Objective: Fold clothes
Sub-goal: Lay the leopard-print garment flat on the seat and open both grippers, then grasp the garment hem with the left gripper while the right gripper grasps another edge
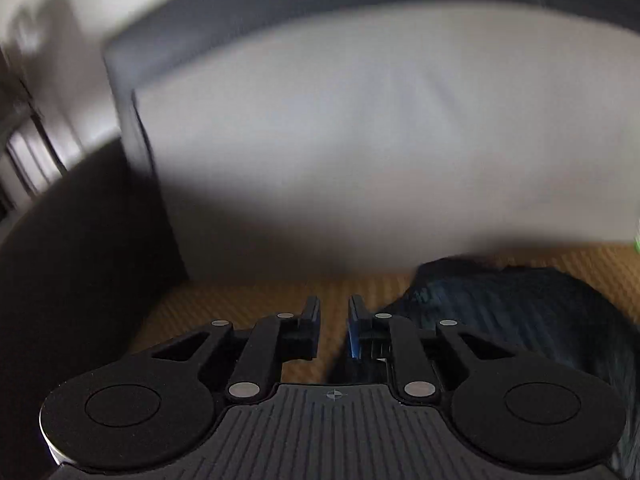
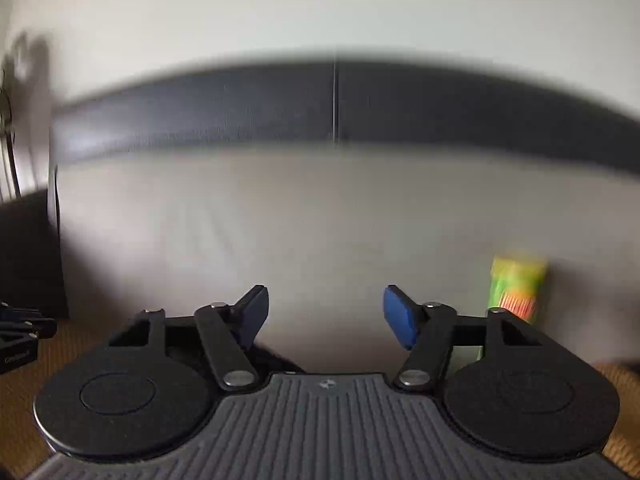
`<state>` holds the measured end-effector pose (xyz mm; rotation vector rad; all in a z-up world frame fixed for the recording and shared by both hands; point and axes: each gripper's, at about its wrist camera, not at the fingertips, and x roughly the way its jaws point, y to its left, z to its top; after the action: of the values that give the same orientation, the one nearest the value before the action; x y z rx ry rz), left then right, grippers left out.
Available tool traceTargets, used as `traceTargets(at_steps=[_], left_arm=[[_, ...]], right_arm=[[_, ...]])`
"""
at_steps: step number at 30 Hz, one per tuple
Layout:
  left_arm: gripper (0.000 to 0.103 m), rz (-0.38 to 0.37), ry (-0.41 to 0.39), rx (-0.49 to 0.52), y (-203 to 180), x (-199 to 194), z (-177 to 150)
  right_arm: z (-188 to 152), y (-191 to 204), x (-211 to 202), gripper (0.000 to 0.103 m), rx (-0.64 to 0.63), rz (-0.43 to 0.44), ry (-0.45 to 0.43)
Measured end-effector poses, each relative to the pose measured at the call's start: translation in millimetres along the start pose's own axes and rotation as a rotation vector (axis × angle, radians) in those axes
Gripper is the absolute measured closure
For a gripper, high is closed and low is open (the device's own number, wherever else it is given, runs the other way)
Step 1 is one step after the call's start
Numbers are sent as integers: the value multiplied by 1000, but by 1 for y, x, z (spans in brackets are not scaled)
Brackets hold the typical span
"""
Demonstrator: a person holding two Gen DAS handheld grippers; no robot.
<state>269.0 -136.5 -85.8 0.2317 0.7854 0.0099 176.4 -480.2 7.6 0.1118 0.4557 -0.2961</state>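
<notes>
In the left wrist view, the left gripper sits low over a woven tan mat, its fingers drawn close with only a narrow gap between them and nothing visibly caught there. A dark garment lies bunched on the mat just to the right of the fingertips, reaching back along the right finger; whether it touches that finger cannot be told through the blur. A pale grey mattress side rises behind.

In the right wrist view, the right gripper is spread wide and empty, its blue pads well apart. A sliver of dark cloth shows beneath the left finger. A green-and-orange packet stands to the right against the mattress.
</notes>
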Motion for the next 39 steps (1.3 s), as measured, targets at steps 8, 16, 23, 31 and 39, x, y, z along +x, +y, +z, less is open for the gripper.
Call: traceTargets(at_steps=[8,16,23,31,39], left_arm=[[53,-151,144,-27,78,-69,-119],[43,-294,305,-201,107,-147,-223],[28,-271,285,-191,92,-162,-237],[26,-267,280,-43,71,-165,-248],[103,-293,239,-40,78,-174,-244]], right_arm=[[-106,-55,-93,34,4,115,188],[-181,-53,-250,26,118,131,258],[-223,-39,-296,26,139,107,328],[-256,-35,-301,24,213,102,424],[-271,-17,-296,26,209,134,443]])
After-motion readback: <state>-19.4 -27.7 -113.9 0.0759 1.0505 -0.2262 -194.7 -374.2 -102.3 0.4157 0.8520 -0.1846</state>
